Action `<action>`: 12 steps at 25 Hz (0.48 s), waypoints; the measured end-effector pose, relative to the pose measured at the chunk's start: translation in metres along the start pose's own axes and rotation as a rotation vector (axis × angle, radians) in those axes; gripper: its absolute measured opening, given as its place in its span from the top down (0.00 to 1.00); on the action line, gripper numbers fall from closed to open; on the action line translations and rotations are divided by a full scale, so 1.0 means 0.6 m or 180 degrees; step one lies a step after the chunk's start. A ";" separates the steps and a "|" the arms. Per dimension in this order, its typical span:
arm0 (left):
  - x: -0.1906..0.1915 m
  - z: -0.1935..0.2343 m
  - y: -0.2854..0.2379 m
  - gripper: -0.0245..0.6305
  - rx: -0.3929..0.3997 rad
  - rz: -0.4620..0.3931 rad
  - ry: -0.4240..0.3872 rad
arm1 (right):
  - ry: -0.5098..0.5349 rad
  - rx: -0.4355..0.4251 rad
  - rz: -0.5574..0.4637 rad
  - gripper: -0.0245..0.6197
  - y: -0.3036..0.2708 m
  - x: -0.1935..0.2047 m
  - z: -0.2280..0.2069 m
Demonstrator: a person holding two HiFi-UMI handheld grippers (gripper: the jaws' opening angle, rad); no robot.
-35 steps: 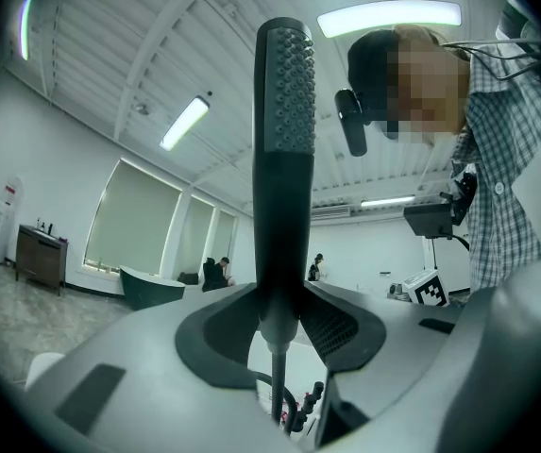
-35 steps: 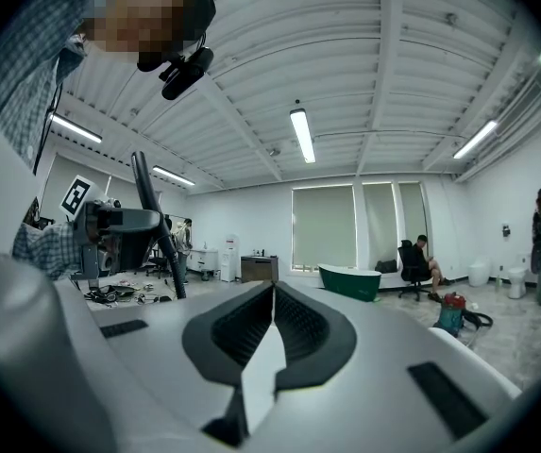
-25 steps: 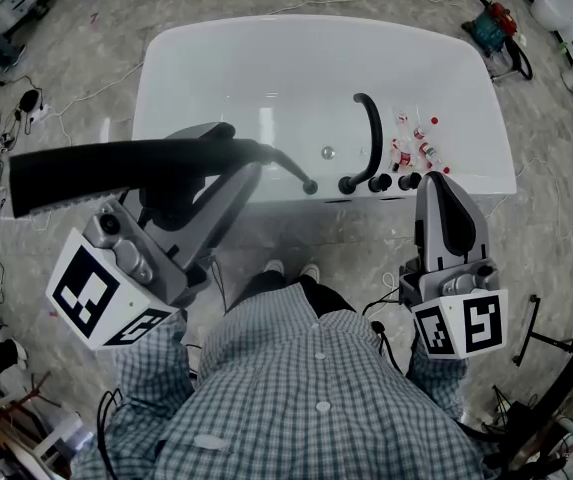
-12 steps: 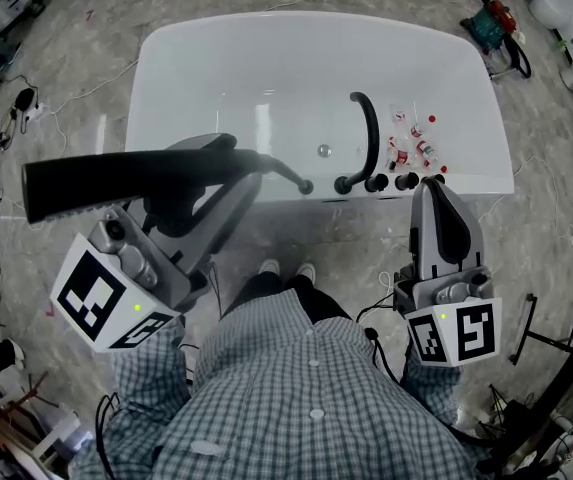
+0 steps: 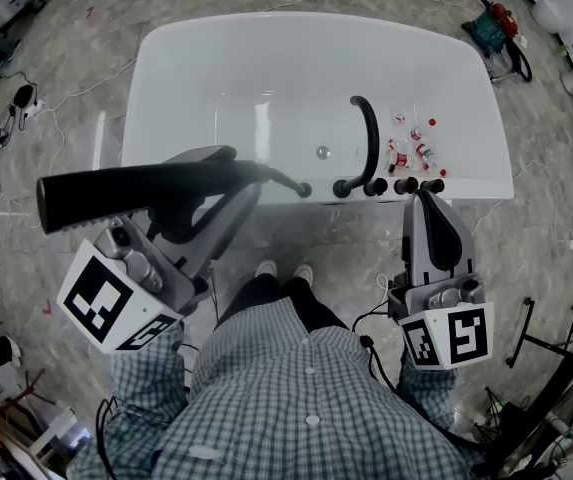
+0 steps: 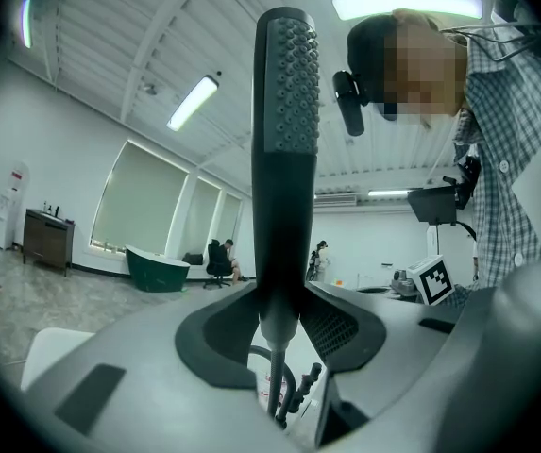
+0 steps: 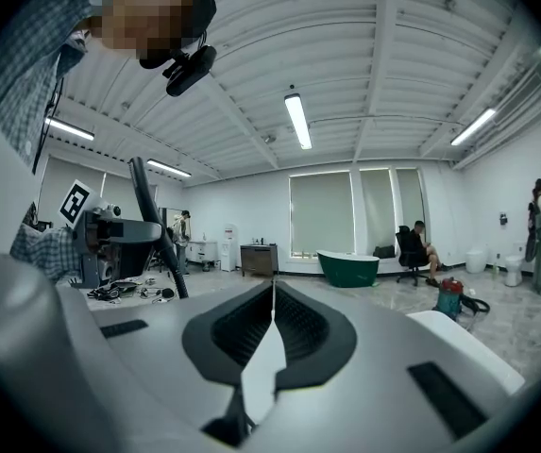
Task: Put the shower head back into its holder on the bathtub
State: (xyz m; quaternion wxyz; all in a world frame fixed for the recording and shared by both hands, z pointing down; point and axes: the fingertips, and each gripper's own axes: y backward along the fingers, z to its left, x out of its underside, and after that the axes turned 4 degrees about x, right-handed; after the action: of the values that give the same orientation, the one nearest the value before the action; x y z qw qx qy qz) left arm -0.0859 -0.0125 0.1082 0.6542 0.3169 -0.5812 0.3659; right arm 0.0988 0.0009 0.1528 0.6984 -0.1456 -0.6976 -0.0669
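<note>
Head view: left tool (image 5: 232, 165) clamps the black shower head (image 5: 116, 189) near the white bathtub (image 5: 216, 48); right tool (image 5: 428, 198) sits closed.

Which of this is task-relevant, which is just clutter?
Job: shower head, left gripper shut on it, bathtub.
Lying about: small bottles on the tub ledge, vacuum and cables on the floor; right gripper shut, empty.

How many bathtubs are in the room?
2: a white bathtub right before the person, and a green bathtub far off by the windows. More may be hidden.
</note>
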 end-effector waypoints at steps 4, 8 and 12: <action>0.013 0.004 0.001 0.75 -0.0033 0.0047 0.0011 | -0.0010 -0.0029 0.0029 0.93 -0.005 0.005 0.005; 0.028 0.007 0.000 0.75 -0.0053 0.0073 0.0037 | -0.0008 -0.0035 0.0073 0.93 -0.005 0.019 0.007; 0.036 0.013 0.000 0.75 -0.0080 0.0086 0.0049 | -0.0037 -0.0043 0.0117 0.93 -0.005 0.030 0.010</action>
State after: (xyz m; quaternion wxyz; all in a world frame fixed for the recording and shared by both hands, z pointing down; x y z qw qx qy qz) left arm -0.0890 -0.0169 0.1304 0.6575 0.2981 -0.5849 0.3698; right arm 0.0925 0.0015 0.1710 0.6945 -0.1635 -0.6983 -0.0579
